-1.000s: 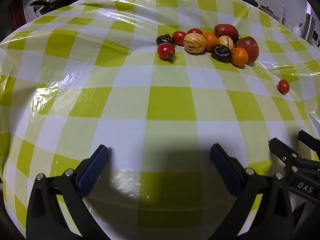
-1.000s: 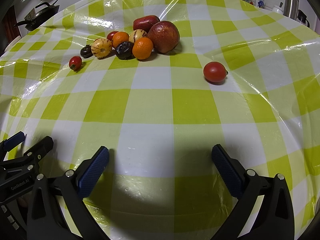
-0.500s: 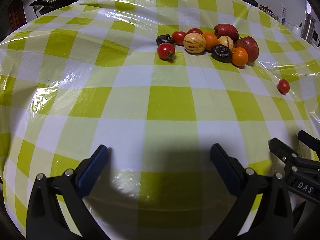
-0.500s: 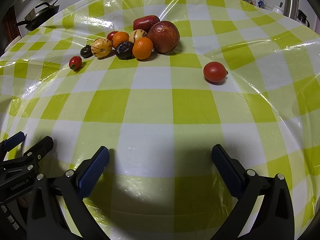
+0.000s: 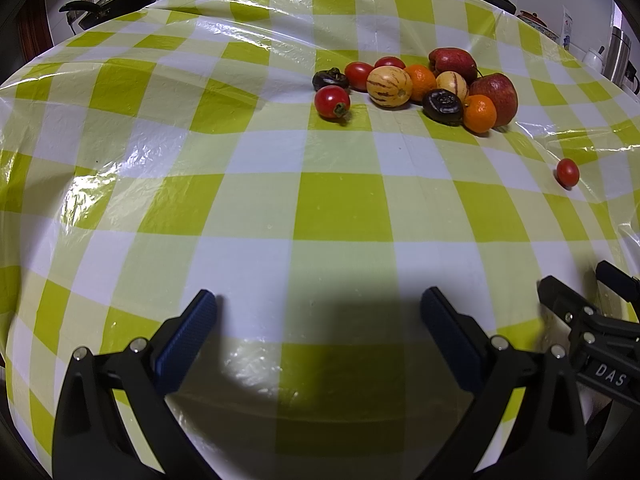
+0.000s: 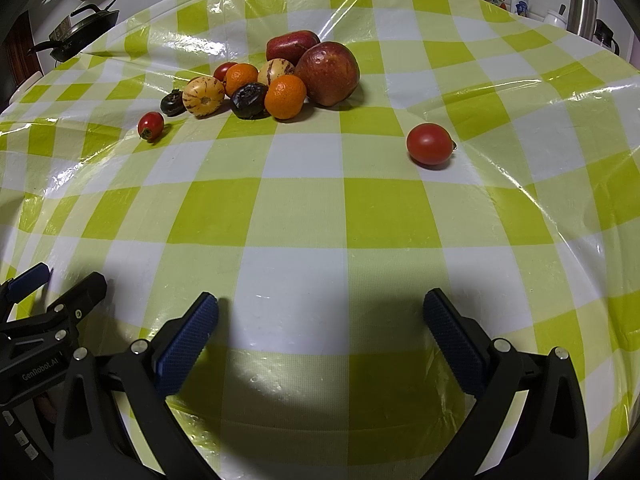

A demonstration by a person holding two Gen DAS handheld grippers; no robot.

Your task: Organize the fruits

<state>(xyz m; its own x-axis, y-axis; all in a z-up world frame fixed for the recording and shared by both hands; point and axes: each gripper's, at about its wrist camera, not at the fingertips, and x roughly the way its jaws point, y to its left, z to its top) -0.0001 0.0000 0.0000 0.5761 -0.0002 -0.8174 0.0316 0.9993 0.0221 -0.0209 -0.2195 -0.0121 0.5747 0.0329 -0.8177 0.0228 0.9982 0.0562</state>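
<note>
Green-and-white checked plastic sheeting covers the counter (image 6: pixel 304 216), with pans and containers along its far edge. Left to right in the right wrist view: a small cherry tomato (image 6: pixel 151 125) lies alone just left of the fruit cluster; the cluster holds a dark fruit (image 6: pixel 173 103), a striped yellow fruit (image 6: pixel 203 97), two oranges (image 6: pixel 285 96), a second dark fruit (image 6: pixel 249 99) and two red apples (image 6: pixel 332 73), most of them touching; a larger loose tomato (image 6: pixel 429 143) sits well apart to the right. The left hand-held gripper (image 5: pixel 318 322) is spread wide and empty, resting low near the counter's near edge. The right hand-held gripper (image 6: pixel 320 322) is likewise spread wide and empty. Both grippers are well short of any fruit. The loose tomato lies forward and slightly right of the right hand-held gripper, which is judged nearer; in the left wrist view the same tomato (image 5: pixel 567 172) appears far right. Being nearly round, it presents no marked long axis. Gathering this stray toward the cluster is the probable next step.
</note>
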